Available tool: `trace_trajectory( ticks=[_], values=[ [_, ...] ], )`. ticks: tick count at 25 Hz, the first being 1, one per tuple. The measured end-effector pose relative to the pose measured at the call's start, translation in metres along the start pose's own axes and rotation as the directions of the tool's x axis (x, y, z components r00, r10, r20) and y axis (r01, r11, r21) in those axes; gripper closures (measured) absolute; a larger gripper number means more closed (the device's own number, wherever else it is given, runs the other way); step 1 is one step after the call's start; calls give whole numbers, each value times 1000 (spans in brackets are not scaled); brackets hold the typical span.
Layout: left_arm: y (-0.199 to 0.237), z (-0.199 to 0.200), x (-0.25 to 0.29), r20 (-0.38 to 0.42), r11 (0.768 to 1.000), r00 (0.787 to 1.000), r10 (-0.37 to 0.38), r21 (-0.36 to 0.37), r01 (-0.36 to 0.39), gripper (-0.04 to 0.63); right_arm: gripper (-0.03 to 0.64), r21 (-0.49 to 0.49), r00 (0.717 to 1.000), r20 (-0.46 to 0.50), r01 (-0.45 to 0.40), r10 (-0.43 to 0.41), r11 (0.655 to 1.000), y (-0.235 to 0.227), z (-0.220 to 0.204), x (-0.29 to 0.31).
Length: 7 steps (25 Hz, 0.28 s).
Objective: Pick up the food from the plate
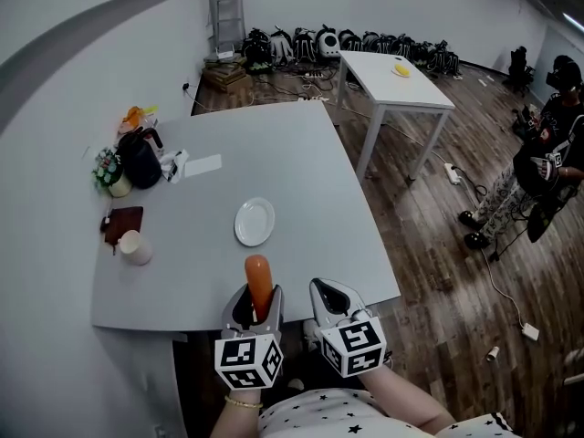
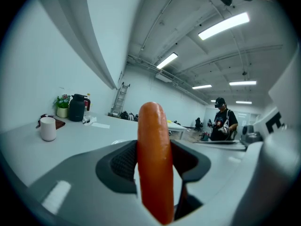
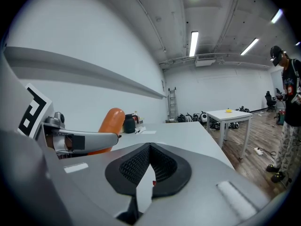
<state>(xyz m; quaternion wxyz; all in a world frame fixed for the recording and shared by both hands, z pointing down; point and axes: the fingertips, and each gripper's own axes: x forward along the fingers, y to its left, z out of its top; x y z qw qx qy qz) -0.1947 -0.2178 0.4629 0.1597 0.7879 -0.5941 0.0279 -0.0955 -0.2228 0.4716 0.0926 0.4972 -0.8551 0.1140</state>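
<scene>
Orange, smooth-skinned sausage (image 1: 258,284): lifted clear of the plate (image 1: 255,222), standing nearly upright on the person's side of the plate, pinched low on its length by the left tongs (image 1: 261,301). In the left gripper view, same sausage (image 2: 155,164) as a rounded column pressed between the two dark pads, most of its length free above them. Plate bare and white, flat on the grey table (image 1: 301,144).

Probable hazards, judged from the grip:
- Pivoting or sliding out between the pads, owing to the slick round skin and the low, narrow hold.
- Splitting or squashing if squeezed harder.
- A drop past the table edge to the floor rather than back onto the plate, given a position well short of the plate, at the edge nearest the person.

Just to the right, the right tongs (image 1: 330,292): pressed together on nothing, equally far back from the plate. Both pairs side by side, low and close to the body, pointing forward toward the plate, marker cubes nearest the person.
</scene>
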Motion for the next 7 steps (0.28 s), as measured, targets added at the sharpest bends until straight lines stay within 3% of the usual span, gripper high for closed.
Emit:
trace_trajectory(
  ticks=[7],
  values=[
    [-2,6,-2,10,1000,1000,-3,-8,3,380,620,-5,1000,10,3,-2,1000,-1,5,-1]
  ],
)
